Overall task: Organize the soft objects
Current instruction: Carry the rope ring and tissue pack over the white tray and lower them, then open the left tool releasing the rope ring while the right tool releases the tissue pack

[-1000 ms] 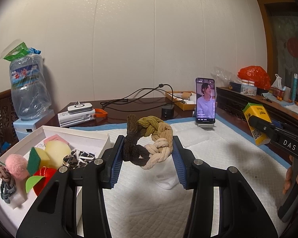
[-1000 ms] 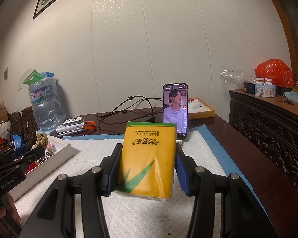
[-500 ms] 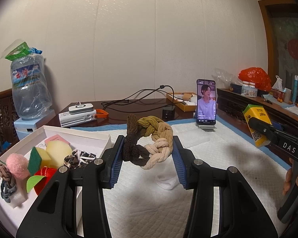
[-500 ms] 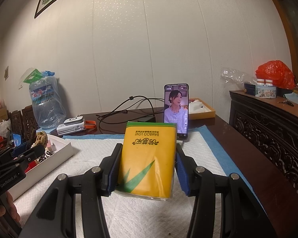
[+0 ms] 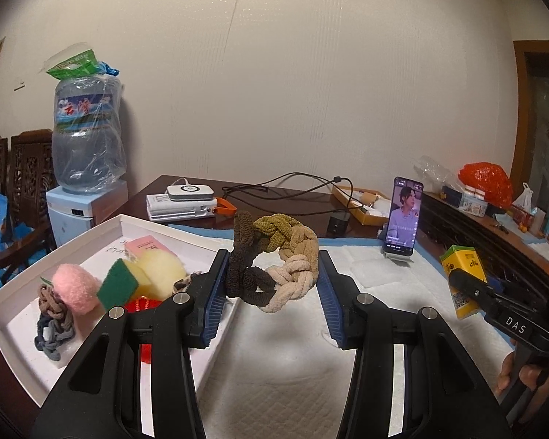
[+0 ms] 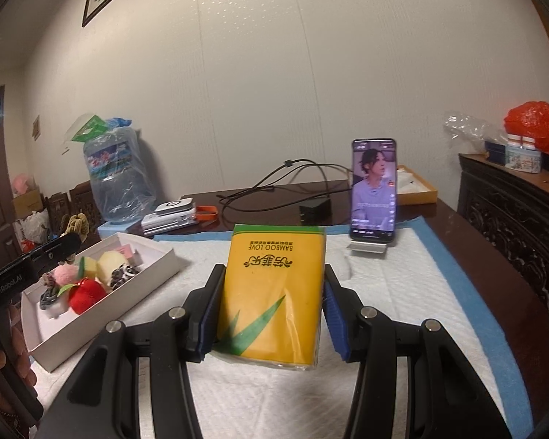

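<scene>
My left gripper [image 5: 271, 292] is shut on a braided ring of brown, olive and beige cords [image 5: 274, 259], held in the air just right of the white box [image 5: 14, 292]. The box holds a pink pompom [image 5: 75, 287], a green-and-yellow sponge [image 5: 122, 285], a yellow ball [image 5: 163, 267], a red soft item [image 5: 139, 305] and a grey-brown braid [image 5: 51, 320]. My right gripper [image 6: 271, 314] is shut on a yellow tissue pack [image 6: 274, 292] above the white pad [image 6: 384, 311]. The pack [image 5: 459, 280] also shows in the left wrist view at far right.
A phone on a stand [image 6: 373, 190] plays video at the pad's far edge. Behind it lie black cables [image 6: 292, 179], a charger block [image 6: 314, 210] and a yellow tray [image 6: 417, 186]. A water bottle [image 5: 86, 139] stands at left. A carved cabinet [image 6: 512, 201] runs along the right.
The left gripper has swung left and up with the braided ring, so the white box now lies closer and larger beneath it. The right gripper has turned left with the tissue pack.
</scene>
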`<control>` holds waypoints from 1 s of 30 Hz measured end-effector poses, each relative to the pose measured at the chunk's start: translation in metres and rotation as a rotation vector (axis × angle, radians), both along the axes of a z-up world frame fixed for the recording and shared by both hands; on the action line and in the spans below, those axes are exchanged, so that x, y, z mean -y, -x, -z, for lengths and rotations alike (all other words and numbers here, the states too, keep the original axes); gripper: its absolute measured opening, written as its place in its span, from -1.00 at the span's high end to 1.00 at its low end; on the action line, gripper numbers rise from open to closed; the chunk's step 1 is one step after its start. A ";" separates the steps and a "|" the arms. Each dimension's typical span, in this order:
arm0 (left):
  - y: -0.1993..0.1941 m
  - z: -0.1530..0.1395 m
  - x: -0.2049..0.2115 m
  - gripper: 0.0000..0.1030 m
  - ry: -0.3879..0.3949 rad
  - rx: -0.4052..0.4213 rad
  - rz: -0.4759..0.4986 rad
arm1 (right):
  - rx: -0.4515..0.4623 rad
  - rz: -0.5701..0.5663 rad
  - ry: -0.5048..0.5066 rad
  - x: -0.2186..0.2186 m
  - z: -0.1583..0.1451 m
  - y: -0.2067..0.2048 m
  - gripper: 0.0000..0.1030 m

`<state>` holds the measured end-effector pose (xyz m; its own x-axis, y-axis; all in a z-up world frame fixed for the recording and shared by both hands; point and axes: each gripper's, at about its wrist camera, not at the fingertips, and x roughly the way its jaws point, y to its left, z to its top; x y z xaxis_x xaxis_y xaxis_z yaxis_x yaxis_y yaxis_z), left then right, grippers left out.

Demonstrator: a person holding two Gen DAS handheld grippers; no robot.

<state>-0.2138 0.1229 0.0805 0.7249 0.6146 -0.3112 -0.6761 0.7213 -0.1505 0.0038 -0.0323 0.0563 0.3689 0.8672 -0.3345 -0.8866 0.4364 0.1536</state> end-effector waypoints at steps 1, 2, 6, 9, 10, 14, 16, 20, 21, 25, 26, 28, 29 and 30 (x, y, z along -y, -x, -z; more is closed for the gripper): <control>0.006 -0.001 -0.001 0.10 0.001 0.006 -0.011 | -0.001 -0.010 0.001 -0.002 -0.001 0.003 0.03; 0.011 -0.001 -0.002 0.10 0.002 0.011 -0.021 | 0.000 -0.021 0.003 -0.004 -0.002 0.006 0.03; 0.027 -0.004 -0.007 0.10 0.005 0.026 -0.055 | -0.016 -0.075 0.010 -0.014 -0.007 0.016 0.03; 0.038 -0.006 -0.010 0.10 0.006 0.037 -0.079 | -0.016 -0.110 0.018 -0.022 -0.012 0.024 0.03; 0.042 -0.006 -0.012 0.10 0.006 0.040 -0.088 | -0.018 -0.123 0.021 -0.025 -0.013 0.027 0.03; 0.062 -0.007 -0.019 0.10 0.007 0.042 -0.131 | -0.049 -0.172 0.030 -0.035 -0.018 0.031 0.03; 0.075 -0.007 -0.026 0.10 0.012 0.032 -0.167 | -0.073 -0.198 0.038 -0.042 -0.020 0.032 0.03; 0.103 -0.006 -0.042 0.10 0.035 0.015 -0.247 | -0.120 -0.261 0.053 -0.060 -0.026 0.038 0.03; 0.109 -0.005 -0.046 0.10 0.048 0.010 -0.260 | -0.135 -0.282 0.058 -0.066 -0.027 0.041 0.03; 0.122 0.002 -0.055 0.10 0.102 -0.004 -0.269 | -0.185 -0.359 0.082 -0.098 -0.033 0.051 0.03; 0.122 0.004 -0.057 0.10 0.116 -0.009 -0.261 | -0.193 -0.379 0.093 -0.109 -0.034 0.055 0.03; 0.119 0.012 -0.063 0.10 0.161 -0.012 -0.228 | -0.205 -0.409 0.111 -0.130 -0.033 0.063 0.03; 0.118 0.015 -0.067 0.10 0.188 -0.013 -0.215 | -0.213 -0.428 0.126 -0.144 -0.032 0.070 0.03; 0.115 0.019 -0.071 0.10 0.212 -0.020 -0.207 | -0.220 -0.440 0.137 -0.153 -0.030 0.073 0.03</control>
